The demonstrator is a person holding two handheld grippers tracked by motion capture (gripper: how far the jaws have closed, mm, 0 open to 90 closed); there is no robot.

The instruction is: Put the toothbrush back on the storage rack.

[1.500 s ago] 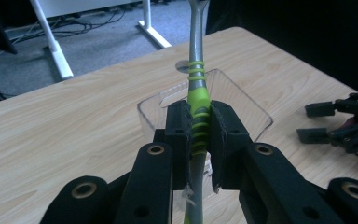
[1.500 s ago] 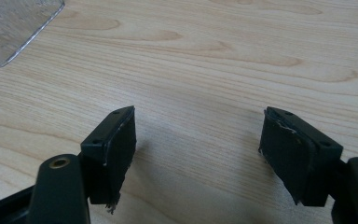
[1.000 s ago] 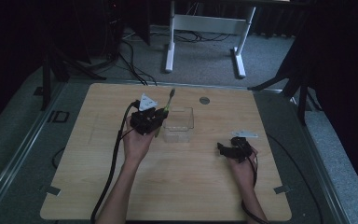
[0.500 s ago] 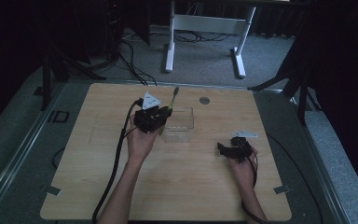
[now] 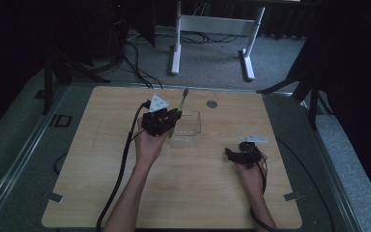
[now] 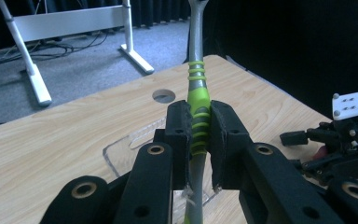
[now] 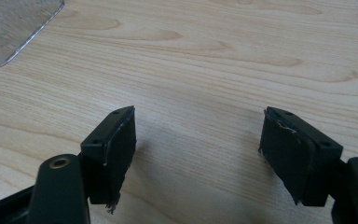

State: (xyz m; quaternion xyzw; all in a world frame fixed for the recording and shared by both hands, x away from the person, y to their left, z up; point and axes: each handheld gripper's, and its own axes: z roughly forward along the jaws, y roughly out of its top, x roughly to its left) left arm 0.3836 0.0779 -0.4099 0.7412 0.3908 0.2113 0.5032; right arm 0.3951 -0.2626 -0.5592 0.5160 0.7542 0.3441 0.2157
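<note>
High view has the wooden table (image 5: 101,193) with both forearms reaching in from the bottom; the clear plastic tray (image 5: 187,126) sits mid-table; left gripper (image 5: 166,120) hangs over the tray's left edge, clamped on a green-and-grey toothbrush (image 6: 198,105) tilted up and away, barely shifted from a second ago; right gripper (image 7: 198,154) rests low on the wood, jaws spread wide, nothing between them, same spot as before.

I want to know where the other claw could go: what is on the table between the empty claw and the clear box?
Nothing: in the high view, bare wood separates the right gripper from the clear box.
</note>
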